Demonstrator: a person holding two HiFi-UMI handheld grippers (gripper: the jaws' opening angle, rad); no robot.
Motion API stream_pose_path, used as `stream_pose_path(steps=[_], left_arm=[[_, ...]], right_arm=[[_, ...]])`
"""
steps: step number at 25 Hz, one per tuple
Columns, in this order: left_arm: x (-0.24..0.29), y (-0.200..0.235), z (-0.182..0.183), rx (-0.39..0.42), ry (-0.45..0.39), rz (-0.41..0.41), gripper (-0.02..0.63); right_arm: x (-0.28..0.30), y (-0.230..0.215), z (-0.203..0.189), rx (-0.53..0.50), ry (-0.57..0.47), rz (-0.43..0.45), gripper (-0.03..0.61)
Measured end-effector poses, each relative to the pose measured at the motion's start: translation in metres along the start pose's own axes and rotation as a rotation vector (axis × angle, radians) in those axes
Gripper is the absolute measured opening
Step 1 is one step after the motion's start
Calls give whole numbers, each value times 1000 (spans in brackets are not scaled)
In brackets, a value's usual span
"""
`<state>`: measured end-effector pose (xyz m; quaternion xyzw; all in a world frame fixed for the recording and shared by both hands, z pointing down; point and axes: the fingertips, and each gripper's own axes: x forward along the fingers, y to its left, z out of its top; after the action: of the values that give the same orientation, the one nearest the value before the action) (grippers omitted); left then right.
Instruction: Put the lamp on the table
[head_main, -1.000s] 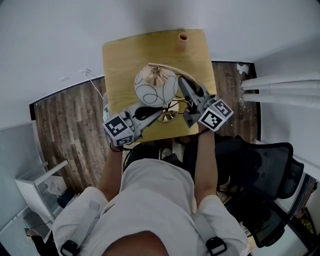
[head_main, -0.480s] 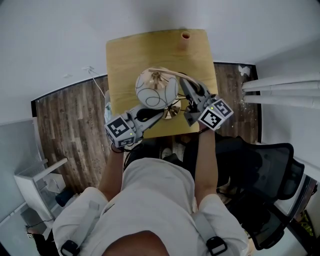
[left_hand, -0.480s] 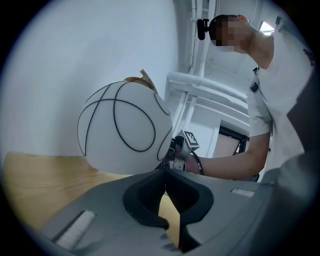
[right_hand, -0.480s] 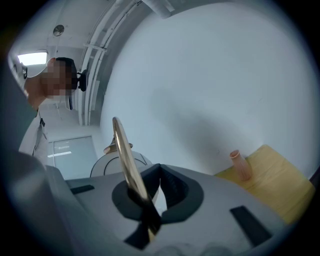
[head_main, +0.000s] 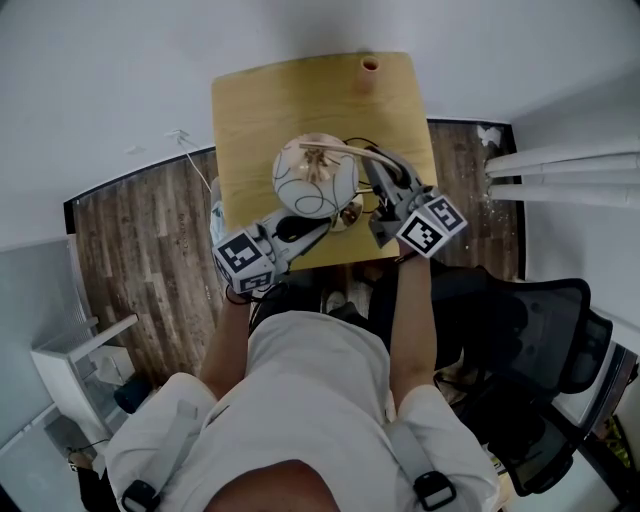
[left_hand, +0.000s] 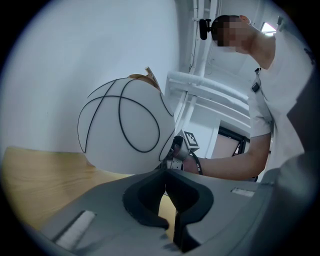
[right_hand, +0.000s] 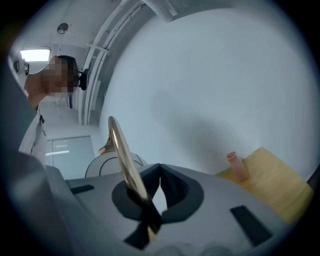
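Observation:
The lamp has a white globe shade (head_main: 315, 175) with black line loops, a curved brass arm (head_main: 352, 150) and a brass base (head_main: 347, 214). It is over the front half of the wooden table (head_main: 270, 100). My right gripper (head_main: 374, 172) is shut on the brass arm (right_hand: 120, 150), which runs up from between its jaws. My left gripper (head_main: 318, 228) reaches in from the front left, just under the shade (left_hand: 125, 127). Its jaws (left_hand: 167, 181) are shut and I see nothing between them. Whether the base rests on the table is hidden.
A small pink vase (head_main: 369, 72) stands at the table's back edge, also in the right gripper view (right_hand: 237, 167). A black office chair (head_main: 540, 330) is at the right behind me. White poles (head_main: 560, 170) lie to the right, and wooden floor (head_main: 140, 230) flanks the table.
The lamp and both grippers have edged slightly farther in over the table. Both grips look unchanged.

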<state>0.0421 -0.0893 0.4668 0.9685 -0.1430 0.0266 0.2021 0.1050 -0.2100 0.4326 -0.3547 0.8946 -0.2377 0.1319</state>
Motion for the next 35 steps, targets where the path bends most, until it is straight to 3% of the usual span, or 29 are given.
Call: stream_pose_path(steps=[19, 35], left_arm=[[4, -19, -19, -34, 12, 2, -2], [-7, -27, -34, -55, 0, 71, -2]], right_arm=[[-18, 15, -10, -58, -14, 19, 8], [-24, 33, -21, -99, -12, 61, 35]])
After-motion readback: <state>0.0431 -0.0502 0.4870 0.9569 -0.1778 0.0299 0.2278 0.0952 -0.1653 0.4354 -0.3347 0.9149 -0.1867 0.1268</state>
